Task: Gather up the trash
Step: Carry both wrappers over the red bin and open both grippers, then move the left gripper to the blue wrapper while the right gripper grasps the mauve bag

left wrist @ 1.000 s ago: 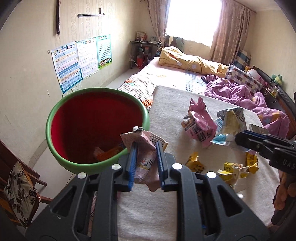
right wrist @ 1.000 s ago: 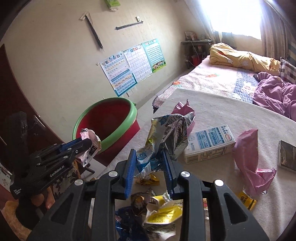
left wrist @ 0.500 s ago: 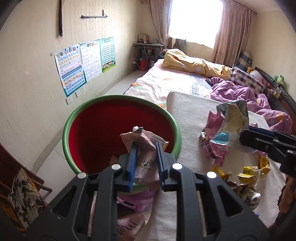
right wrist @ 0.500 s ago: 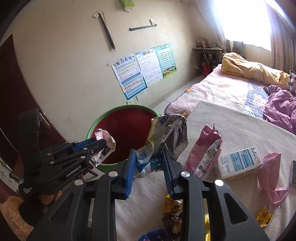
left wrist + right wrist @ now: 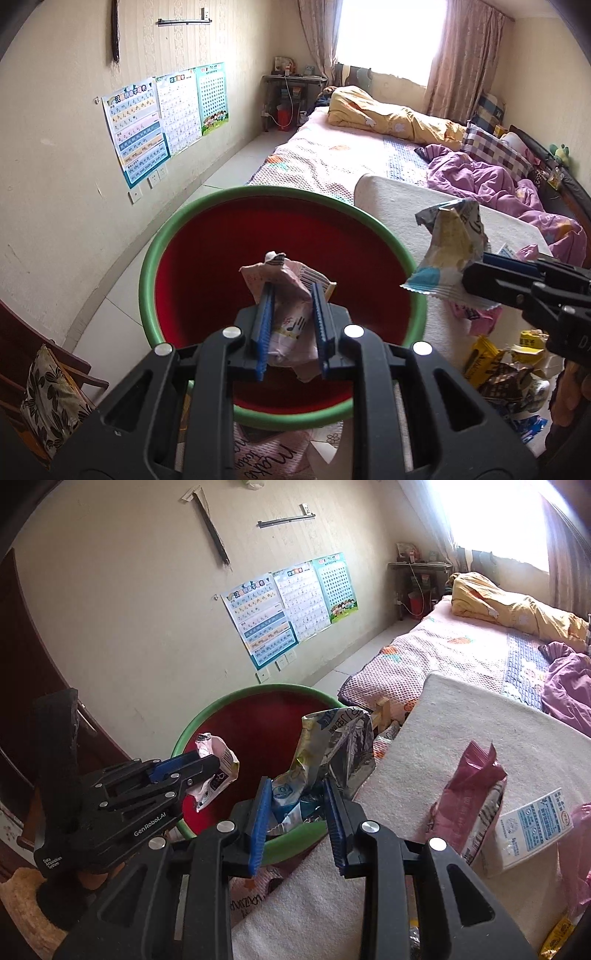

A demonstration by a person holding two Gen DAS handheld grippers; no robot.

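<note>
A red bin with a green rim (image 5: 173, 236) (image 5: 207, 716) stands on the floor beside the white table (image 5: 391, 195) (image 5: 461, 738). My left gripper (image 5: 291, 291) (image 5: 212, 760) is shut on a crumpled pink wrapper (image 5: 286, 280) (image 5: 218, 755) and holds it over the bin's opening. My right gripper (image 5: 297, 786) (image 5: 476, 271) is shut on a yellow and silver snack bag (image 5: 332, 738) (image 5: 450, 240) at the bin's rim by the table edge.
More trash lies on the table: a dark pink bag (image 5: 472, 797), a white milk carton (image 5: 532, 823), yellow wrappers (image 5: 484, 358). A bed with blankets (image 5: 369, 147) is behind. A chair with a cushion (image 5: 48, 398) stands at left.
Both grippers have moved left from the table toward the bin, carrying their wrappers. The left one now hangs over the bin's opening; the right one has reached its rim.
</note>
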